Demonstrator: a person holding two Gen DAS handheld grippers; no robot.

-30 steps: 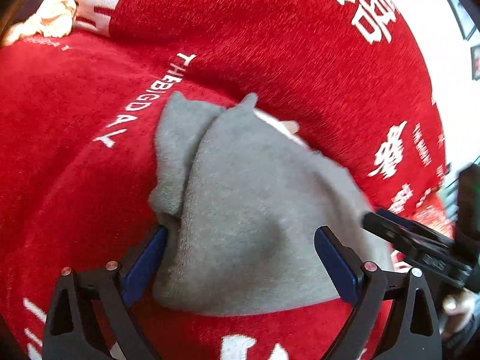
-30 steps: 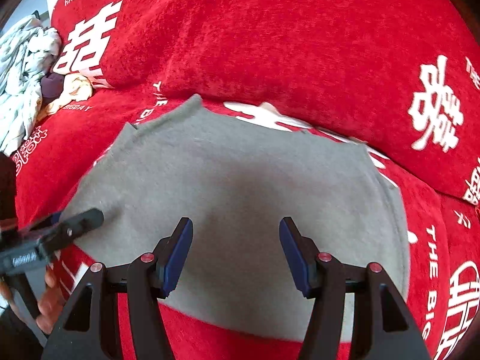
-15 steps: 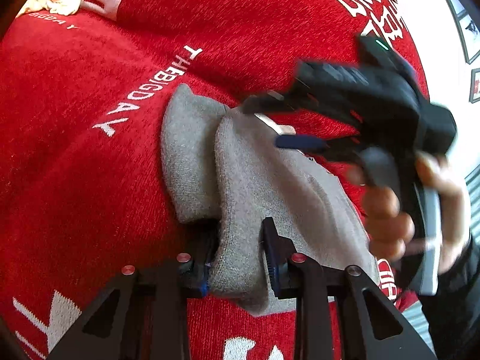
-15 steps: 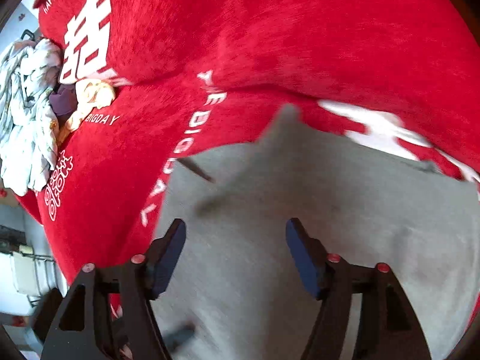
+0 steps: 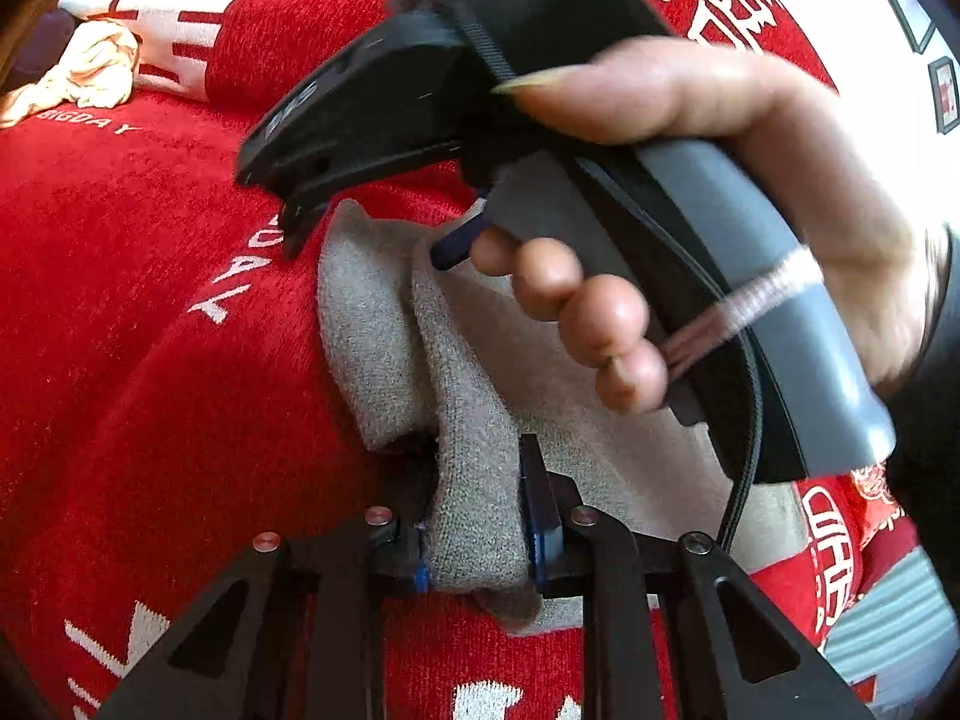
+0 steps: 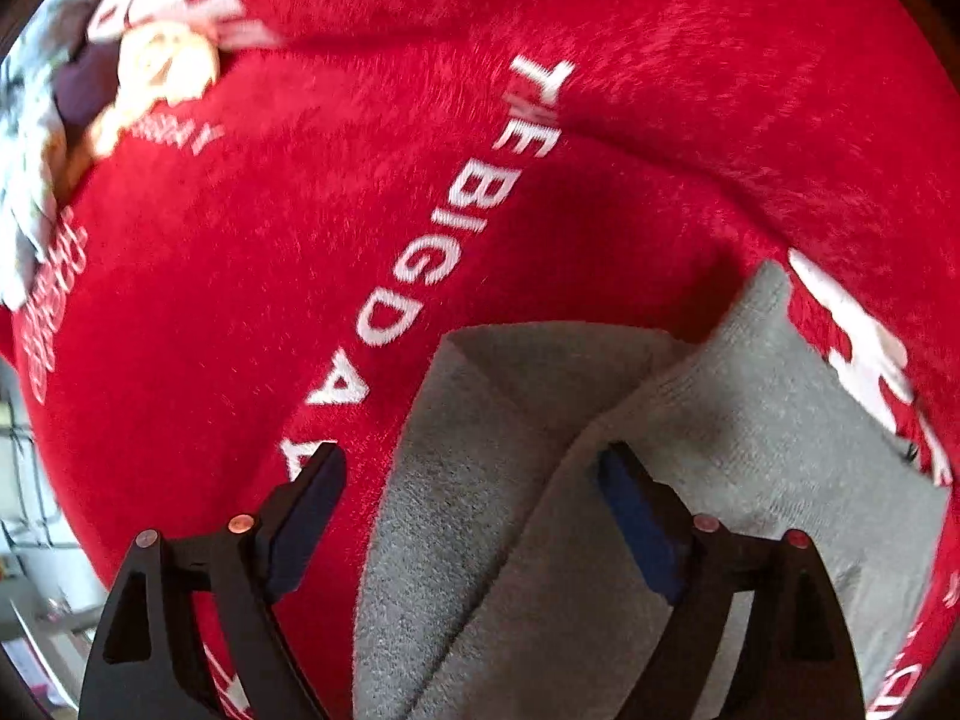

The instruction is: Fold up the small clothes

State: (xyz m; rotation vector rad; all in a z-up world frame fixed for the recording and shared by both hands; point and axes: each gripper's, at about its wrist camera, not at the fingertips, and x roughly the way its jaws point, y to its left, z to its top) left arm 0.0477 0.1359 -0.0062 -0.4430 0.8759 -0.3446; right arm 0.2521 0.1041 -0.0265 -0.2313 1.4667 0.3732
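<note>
A small grey garment [image 5: 462, 396] lies partly folded on the red cloth with white lettering [image 5: 150, 312]. My left gripper [image 5: 477, 531] is shut on the near fold of the grey garment. My right gripper [image 6: 474, 516] is open and held over the garment's far left folded edge [image 6: 480, 456], with one finger over the red cloth and the other over the grey fabric. In the left wrist view the right gripper's body [image 5: 384, 102] and the hand holding it fill the upper right and hide much of the garment.
A cream crumpled cloth [image 5: 84, 78] lies at the far left on the red cover, also in the right wrist view [image 6: 156, 78]. Pale patterned fabric [image 6: 24, 180] sits at the left edge. A wall [image 5: 900, 0] is at the right.
My left gripper closed on the garment's near fold. My right gripper swung left across the garment to its far folded edge and stayed open.
</note>
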